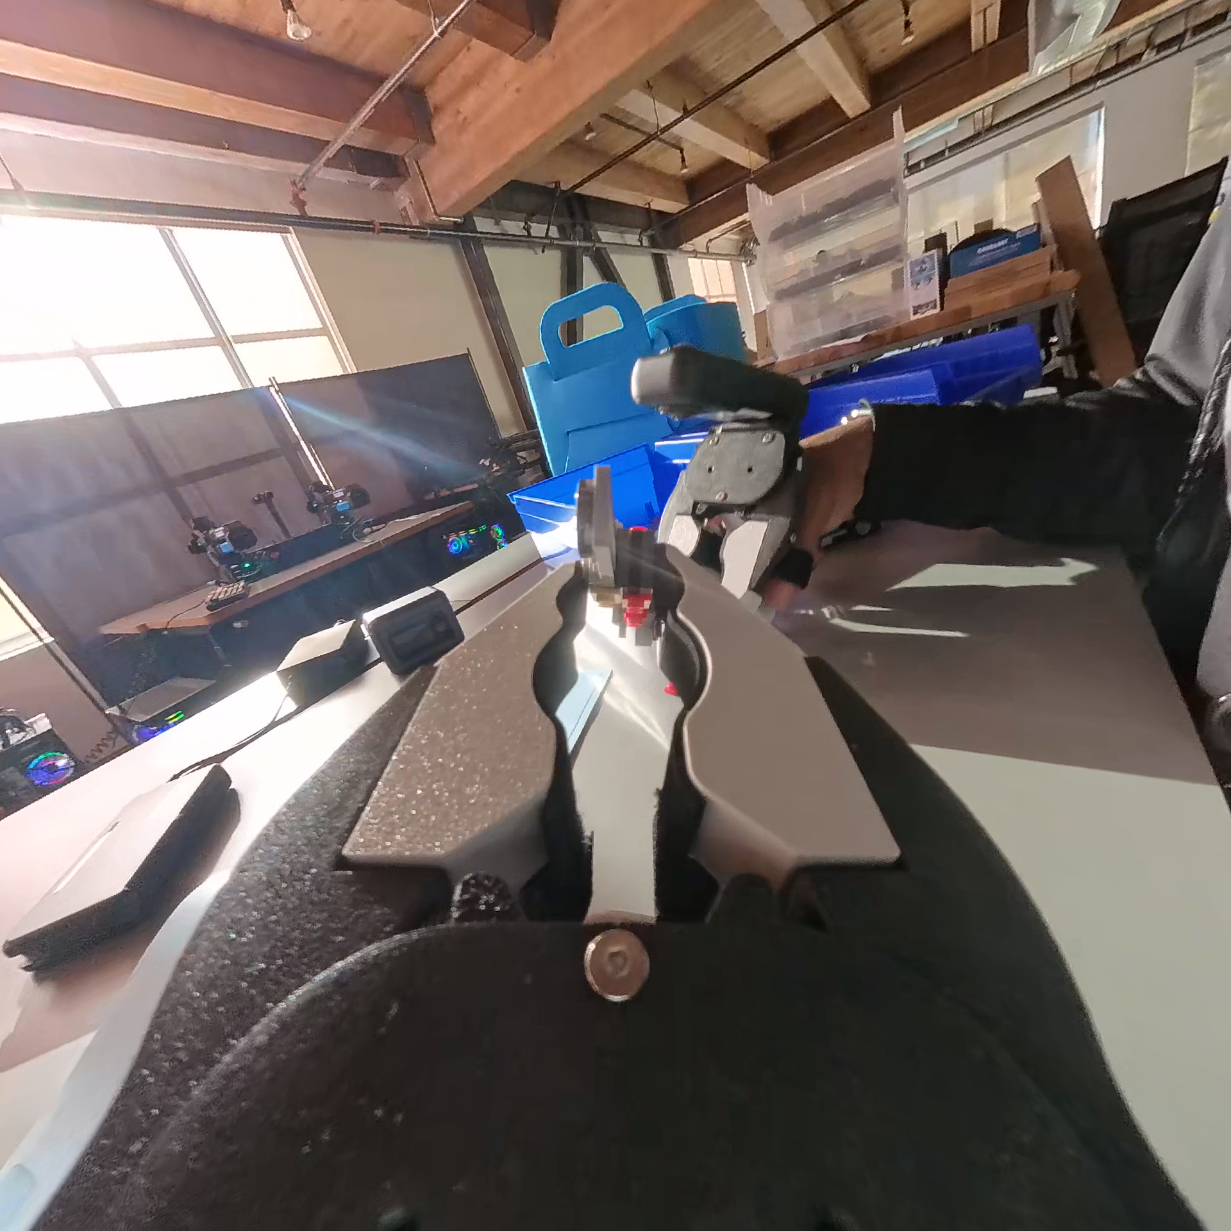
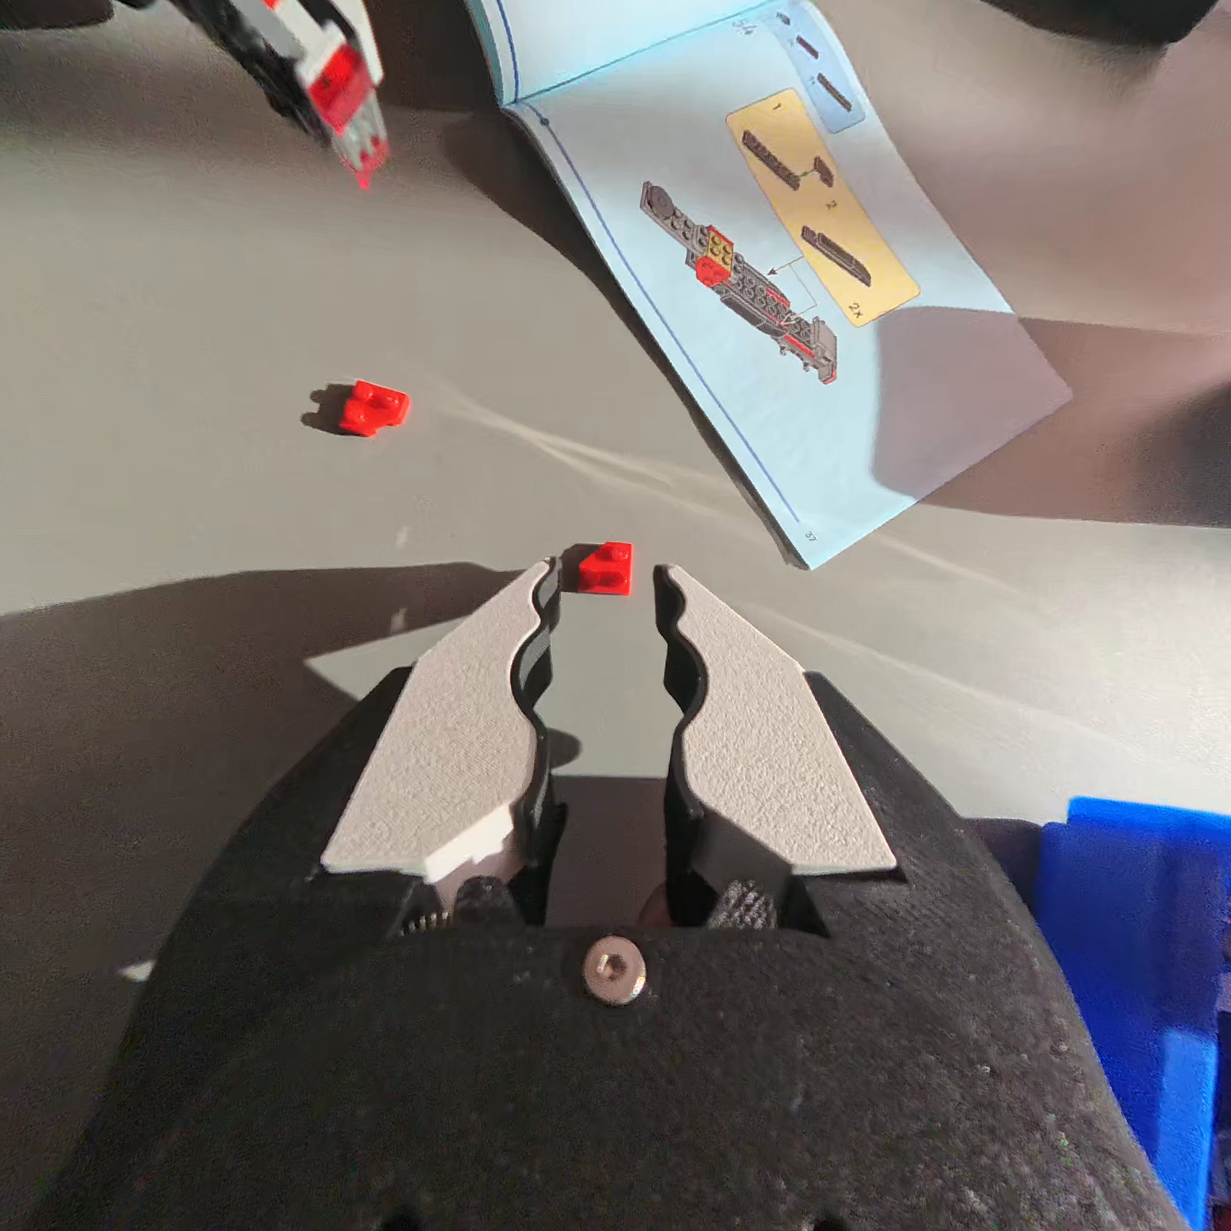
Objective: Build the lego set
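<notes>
My left gripper [image 1: 623,589] is shut on a partly built grey, black and red lego model [image 1: 629,586] and holds it above the white table. The model's red and white end also shows at the top left of the right wrist view [image 2: 333,86]. My right gripper [image 2: 605,571] is open and low over the table, with a small red brick [image 2: 605,567] lying between its fingertips. A second red brick [image 2: 373,408] lies farther off to the left. The right gripper [image 1: 716,553], held by a hand, also shows in the left wrist view just right of the model.
An open instruction booklet [image 2: 766,320] lies to the right ahead of the right gripper. Blue bins [image 1: 586,493] stand at the table's far side, and one blue bin [image 2: 1146,966] is at the right gripper's side. Black devices [image 1: 413,629] and a flat black pad [image 1: 120,866] lie to the left. Across from one pair of fingers to the other is roughly 20 cm.
</notes>
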{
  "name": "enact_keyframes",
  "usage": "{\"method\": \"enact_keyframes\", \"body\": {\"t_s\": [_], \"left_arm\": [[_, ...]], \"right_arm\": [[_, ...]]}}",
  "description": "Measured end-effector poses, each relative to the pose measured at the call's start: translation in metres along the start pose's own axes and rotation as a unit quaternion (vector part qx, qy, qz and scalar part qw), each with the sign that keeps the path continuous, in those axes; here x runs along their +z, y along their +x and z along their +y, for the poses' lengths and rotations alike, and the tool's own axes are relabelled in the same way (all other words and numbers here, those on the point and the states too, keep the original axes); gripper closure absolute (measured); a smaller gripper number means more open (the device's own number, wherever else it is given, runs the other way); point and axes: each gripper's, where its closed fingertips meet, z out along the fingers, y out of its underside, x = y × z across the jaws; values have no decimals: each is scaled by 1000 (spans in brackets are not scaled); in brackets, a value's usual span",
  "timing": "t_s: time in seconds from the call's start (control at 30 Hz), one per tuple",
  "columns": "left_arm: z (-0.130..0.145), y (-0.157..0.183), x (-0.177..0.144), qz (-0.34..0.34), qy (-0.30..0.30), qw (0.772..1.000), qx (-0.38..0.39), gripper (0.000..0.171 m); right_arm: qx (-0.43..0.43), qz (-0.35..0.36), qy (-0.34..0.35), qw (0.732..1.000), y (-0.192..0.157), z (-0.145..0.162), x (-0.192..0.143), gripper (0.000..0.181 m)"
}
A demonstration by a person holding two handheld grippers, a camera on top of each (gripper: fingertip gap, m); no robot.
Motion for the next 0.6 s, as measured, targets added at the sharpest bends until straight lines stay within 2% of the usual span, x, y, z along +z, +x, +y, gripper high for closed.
{"method": "enact_keyframes", "body": {"t_s": [0.1,0.2,0.3,0.47,0.6], "left_arm": [[-4,1,-1,9,15,1000,-19,151],[-10,1,-3,15,32,999,-41,151],[-15,0,-5,18,51,996,-65,151],[-25,-5,-11,21,85,991,-97,151],[-35,-7,-15,18,119,985,-124,152]], "right_arm": [[-2,-4,-7,1000,-2,0,6,163],[-4,-6,0,1000,-1,-2,6,163],[9,-10,39,999,2,-19,-4,163],[-15,-49,156,986,-10,-93,-57,164],[-84,-107,215,967,-46,-157,-90,164]]}}
